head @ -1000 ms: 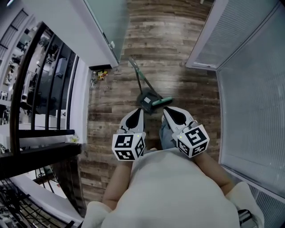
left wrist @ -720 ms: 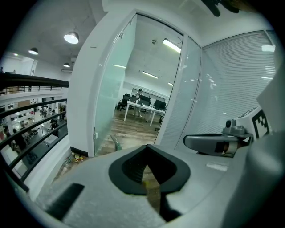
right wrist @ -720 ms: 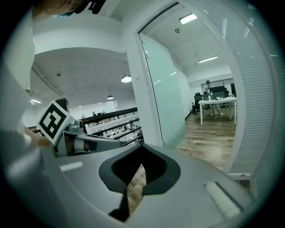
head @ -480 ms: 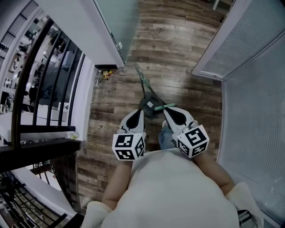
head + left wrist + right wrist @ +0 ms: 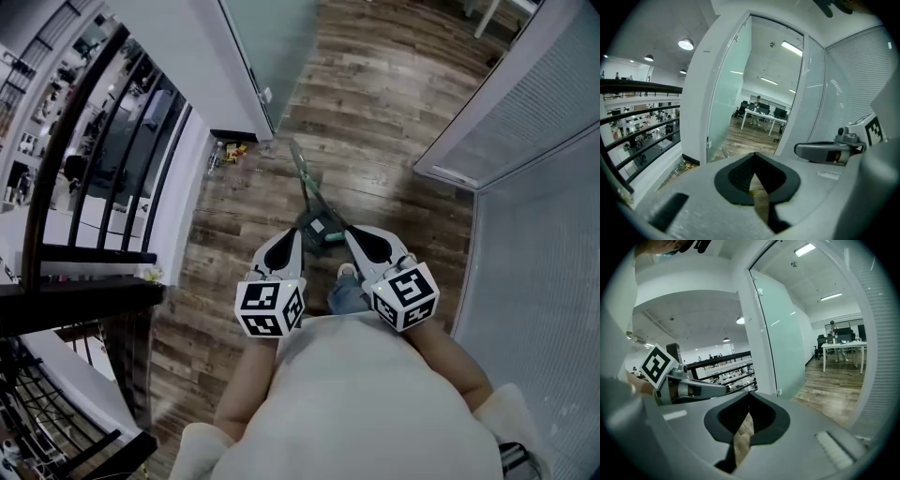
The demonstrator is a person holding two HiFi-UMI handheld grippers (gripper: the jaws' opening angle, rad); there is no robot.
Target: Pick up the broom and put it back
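The broom (image 5: 307,183) lies flat on the wooden floor in the head view. Its thin handle points away toward the glass door, and its dark head with a green strip (image 5: 323,230) rests just beyond my fingertips. My left gripper (image 5: 287,246) and right gripper (image 5: 360,242) are held side by side above the floor, on either side of the broom head, touching nothing. The left gripper view shows the left gripper (image 5: 755,157) shut with nothing in it. In the right gripper view the right gripper (image 5: 749,397) is also shut and empty. Neither gripper view shows the broom.
A frosted glass door (image 5: 272,47) stands ahead on the left, with small colourful items (image 5: 228,150) at the wall base. A black railing (image 5: 84,187) runs along the left. Blind-covered glass walls (image 5: 534,122) close the right side. The person's foot (image 5: 347,277) is between the grippers.
The person has stepped forward. The broom now lies closer, with its head right between the two gripper tips. Both grippers stay shut and side by side.
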